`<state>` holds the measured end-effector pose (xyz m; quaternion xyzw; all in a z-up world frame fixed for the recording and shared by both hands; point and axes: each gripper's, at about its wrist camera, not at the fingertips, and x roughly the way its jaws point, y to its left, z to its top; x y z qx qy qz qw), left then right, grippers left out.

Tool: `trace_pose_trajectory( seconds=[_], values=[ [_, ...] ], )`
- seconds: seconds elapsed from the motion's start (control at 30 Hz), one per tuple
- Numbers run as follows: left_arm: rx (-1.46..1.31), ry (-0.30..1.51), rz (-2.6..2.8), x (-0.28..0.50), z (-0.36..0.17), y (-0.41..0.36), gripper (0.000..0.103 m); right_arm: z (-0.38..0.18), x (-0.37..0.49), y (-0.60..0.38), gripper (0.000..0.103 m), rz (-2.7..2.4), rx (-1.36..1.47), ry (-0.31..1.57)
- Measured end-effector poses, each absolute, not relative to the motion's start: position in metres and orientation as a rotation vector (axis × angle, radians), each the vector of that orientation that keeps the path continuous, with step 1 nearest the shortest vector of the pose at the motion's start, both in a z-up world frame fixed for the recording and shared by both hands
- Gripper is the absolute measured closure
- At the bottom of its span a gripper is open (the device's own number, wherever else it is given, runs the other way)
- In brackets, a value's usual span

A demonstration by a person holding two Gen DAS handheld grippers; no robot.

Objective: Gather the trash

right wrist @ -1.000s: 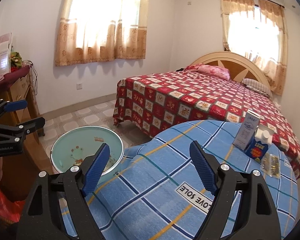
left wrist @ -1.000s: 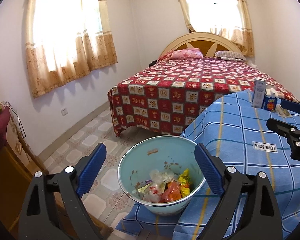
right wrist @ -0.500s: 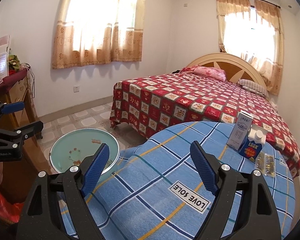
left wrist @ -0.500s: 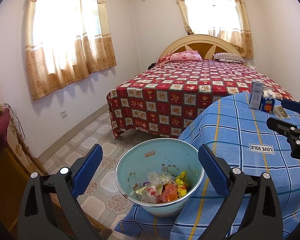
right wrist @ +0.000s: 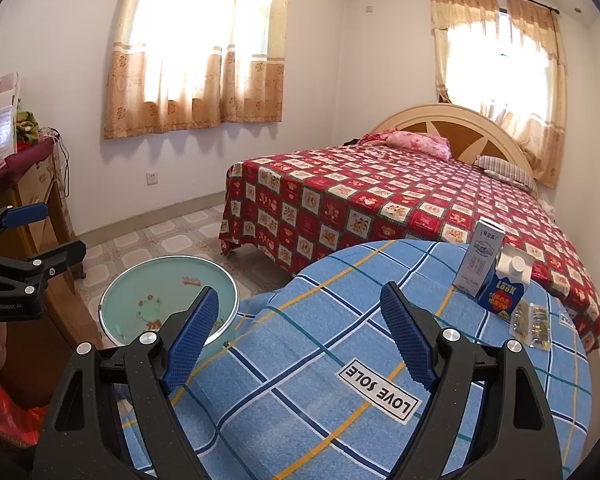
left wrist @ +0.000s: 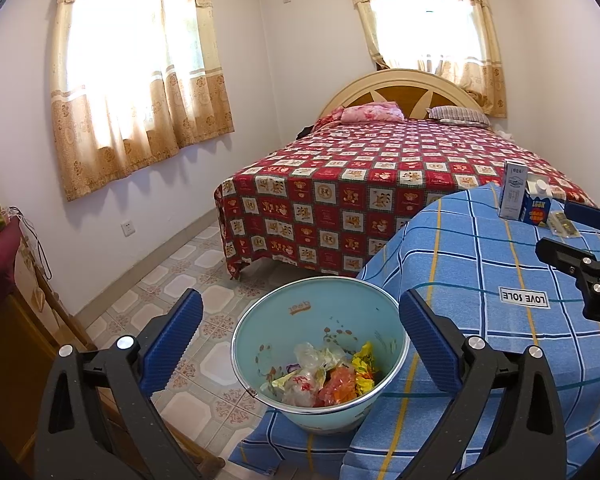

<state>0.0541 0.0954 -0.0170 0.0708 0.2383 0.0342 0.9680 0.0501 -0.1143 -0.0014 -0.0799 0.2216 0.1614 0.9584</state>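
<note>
**Both tools open above the bin and worktop**

Beside the blue checked worktop (left wrist: pixel 480 280), a pale blue bin (left wrist: pixel 320 320) stands on the floor, holding crumpled wrappers (left wrist: pixel 328 376) at its bottom. Above it hangs the left tool (left wrist: pixel 300 344), its jaws having just been opening, now spread wide with nothing between them. Over the cloth, the right tool (right wrist: pixel 300 340) is open too and empty. At the worktop's far edge stand a white carton (right wrist: pixel 478 264) and a blue carton (right wrist: pixel 506 294), touching, with a small clear packet (right wrist: pixel 530 322) just beside them.
</note>
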Motion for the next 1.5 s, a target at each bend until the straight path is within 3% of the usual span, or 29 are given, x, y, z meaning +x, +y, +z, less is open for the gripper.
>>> trace_pose_trajectory(
  seconds=[1.17, 1.5],
  values=[
    [0.156, 0.54, 0.069, 0.065, -0.031, 0.09, 0.006, -0.008, 0.053, -0.121, 0.018, 0.318, -0.146, 0.453],
    [0.194, 0.622, -0.007, 0.098, -0.058, 0.038, 0.006, -0.034, 0.098, -0.228, 0.012, 0.084, 0.004, 0.625]
  ],
)
